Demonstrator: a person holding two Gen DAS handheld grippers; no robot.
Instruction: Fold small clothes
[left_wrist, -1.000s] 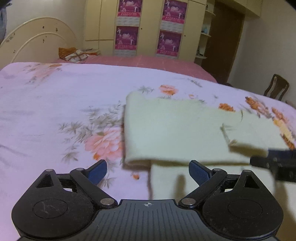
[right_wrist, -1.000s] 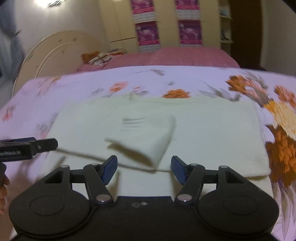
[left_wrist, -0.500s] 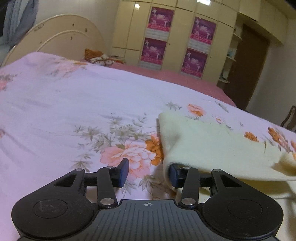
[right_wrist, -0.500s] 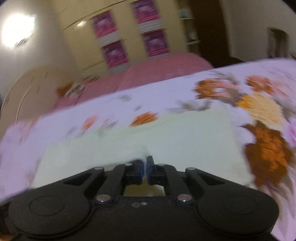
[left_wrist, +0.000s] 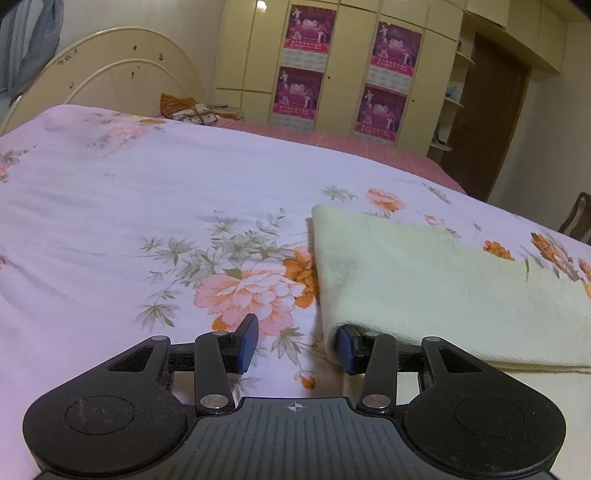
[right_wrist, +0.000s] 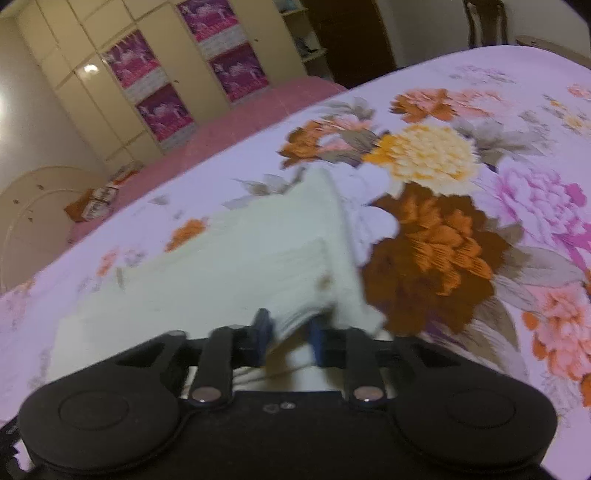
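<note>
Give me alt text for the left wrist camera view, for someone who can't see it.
The left gripper hovers over a bed, jaws partly apart with nothing between them; its right-hand finger is tucked under the corner of a pale cream garment. The garment lies on a lilac floral bedspread, with a cream headboard and poster-covered wardrobe behind.

Floral bedspread (left_wrist: 147, 206), cream wardrobe (left_wrist: 347, 66) with magenta posters (left_wrist: 303, 92), arched headboard (left_wrist: 122, 85)
</note>
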